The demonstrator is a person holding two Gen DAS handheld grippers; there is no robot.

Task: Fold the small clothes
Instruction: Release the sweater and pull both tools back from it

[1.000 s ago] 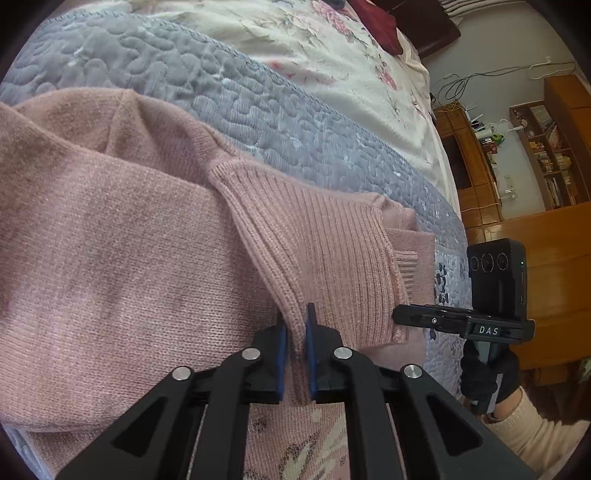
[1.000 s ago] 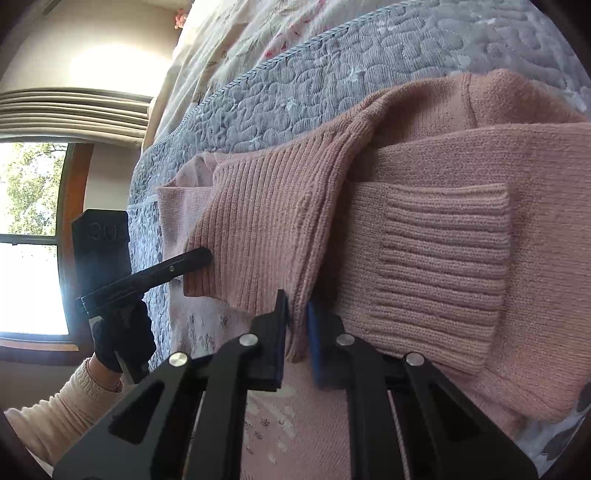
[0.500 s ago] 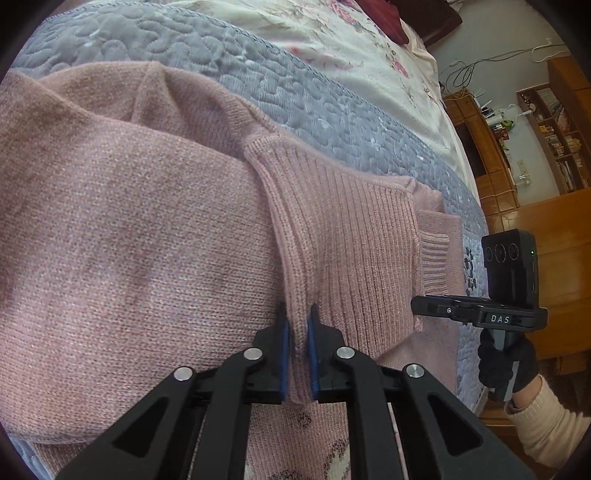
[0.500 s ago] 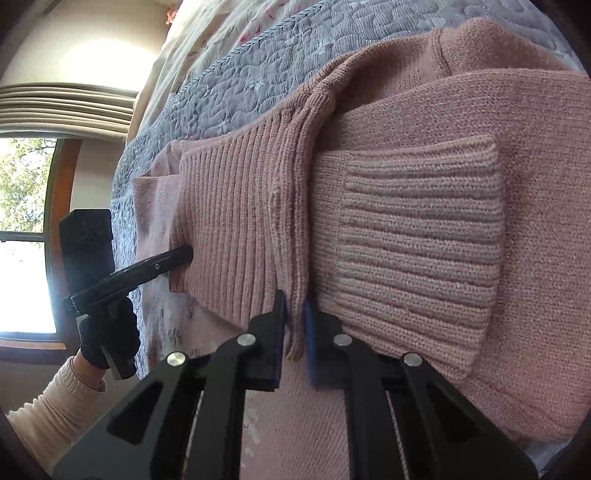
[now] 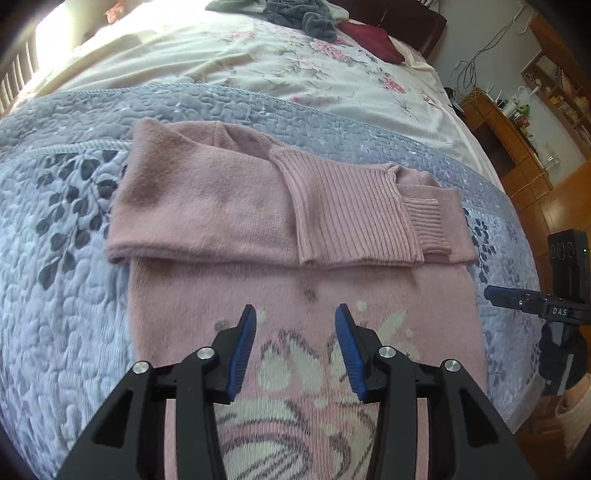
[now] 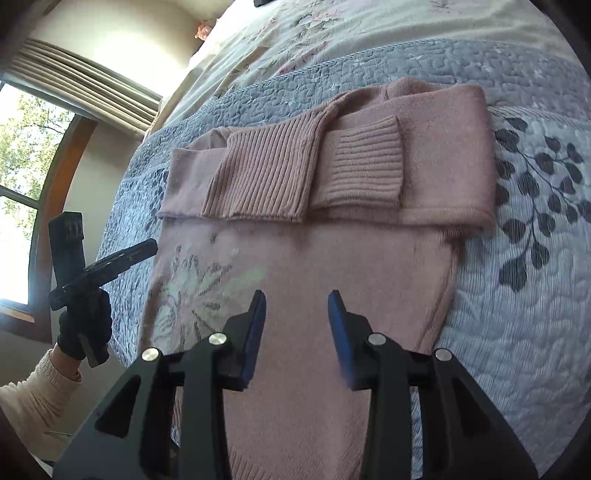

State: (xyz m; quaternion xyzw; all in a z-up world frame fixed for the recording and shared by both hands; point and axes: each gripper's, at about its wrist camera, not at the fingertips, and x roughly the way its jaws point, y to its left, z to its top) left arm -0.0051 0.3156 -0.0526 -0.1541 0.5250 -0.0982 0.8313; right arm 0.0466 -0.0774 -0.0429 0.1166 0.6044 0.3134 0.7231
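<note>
A pink knit sweater (image 5: 229, 206) (image 6: 332, 280) lies flat on the quilt, its top part folded down toward me. The ribbed sleeves (image 5: 343, 206) (image 6: 266, 173) rest on the folded band, and a pale flower pattern (image 5: 295, 373) shows on the lower body. My left gripper (image 5: 295, 314) hovers open above the sweater body, short of the fold edge, holding nothing. My right gripper (image 6: 297, 299) is open too, over the plain pink body. The right gripper (image 5: 532, 304) also shows at the right edge of the left wrist view, and the left gripper (image 6: 136, 251) at the left of the right wrist view.
The sweater lies on a blue-grey quilted bedspread (image 5: 66, 295) (image 6: 524, 332) with a leaf print. Beyond it is a cream floral sheet (image 5: 258, 62), with grey clothes (image 5: 306, 14) and a dark red cloth (image 5: 373, 40) at the far end. Wooden furniture (image 5: 517, 147) stands right; a window (image 6: 22, 177) is left.
Both grippers have let go of the ribbed sleeve edges, opened, and pulled back toward me. The folded top part now lies flat on the sweater body.
</note>
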